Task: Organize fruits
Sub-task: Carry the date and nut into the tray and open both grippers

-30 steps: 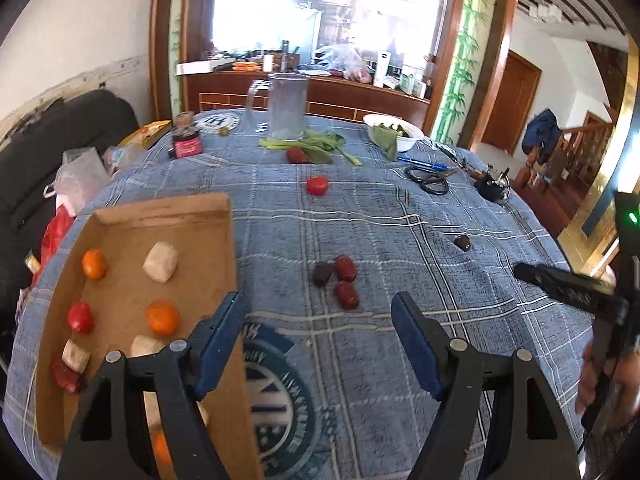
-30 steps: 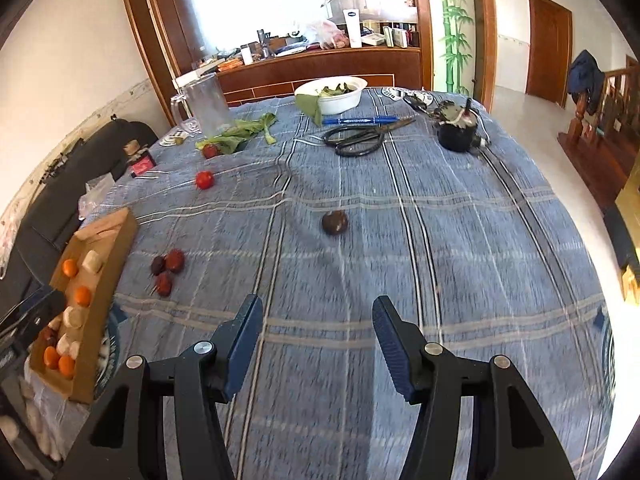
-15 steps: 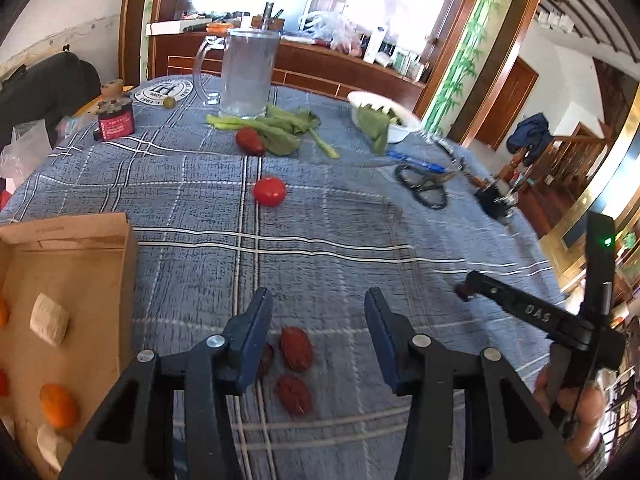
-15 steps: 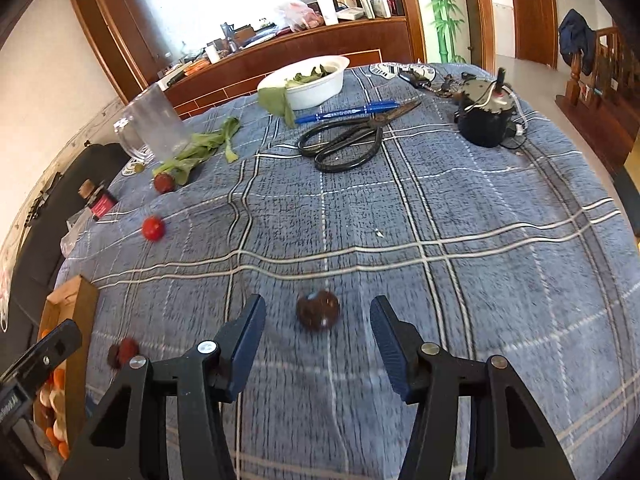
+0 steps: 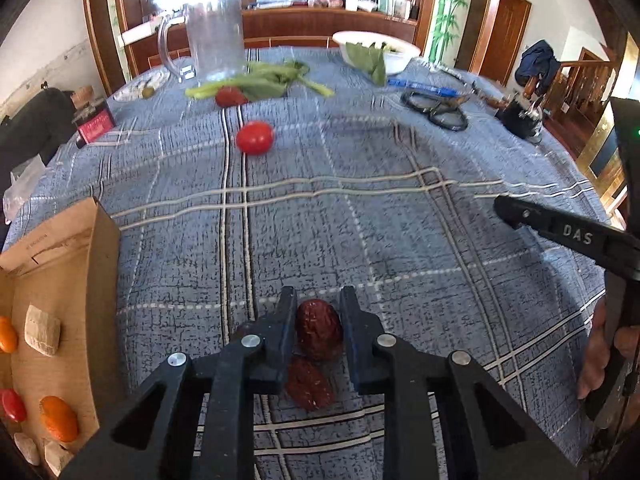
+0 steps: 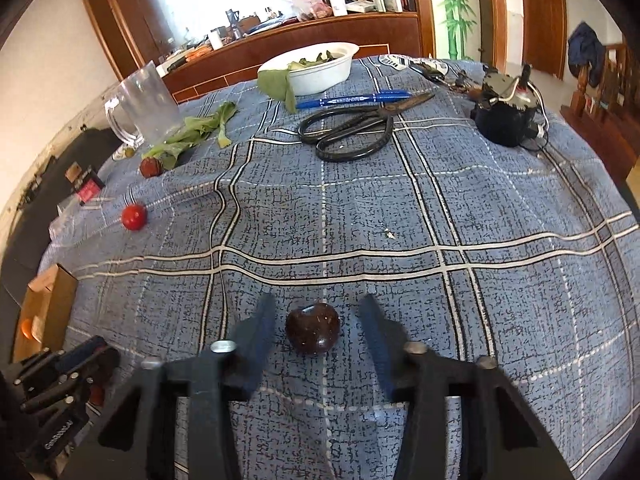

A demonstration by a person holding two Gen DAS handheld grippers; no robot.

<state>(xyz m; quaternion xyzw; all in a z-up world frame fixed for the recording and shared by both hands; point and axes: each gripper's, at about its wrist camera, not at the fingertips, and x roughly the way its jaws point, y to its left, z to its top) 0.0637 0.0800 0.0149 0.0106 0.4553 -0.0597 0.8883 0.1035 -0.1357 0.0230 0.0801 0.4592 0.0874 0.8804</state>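
Observation:
My left gripper (image 5: 318,300) is shut on a dark red date (image 5: 319,334) on the blue checked tablecloth. A second date (image 5: 309,385) lies just behind it under the jaws. My right gripper (image 6: 316,312) is open, its jaws on either side of a dark round fruit (image 6: 313,333) without touching it. A cardboard tray (image 5: 86,280) at the left holds orange and red small fruits and pale chunks. A red tomato (image 5: 255,137) and a strawberry (image 5: 229,97) lie farther back.
A glass pitcher (image 5: 216,38), green leaves (image 5: 264,80), a white bowl (image 6: 316,67), scissors (image 6: 352,132), a blue pen (image 6: 352,99) and a black device (image 6: 506,116) sit at the far side. A small red jar (image 5: 94,126) stands far left.
My left gripper moved down and forward and shut on a date. My right gripper advanced so the dark round fruit now sits between its open jaws.

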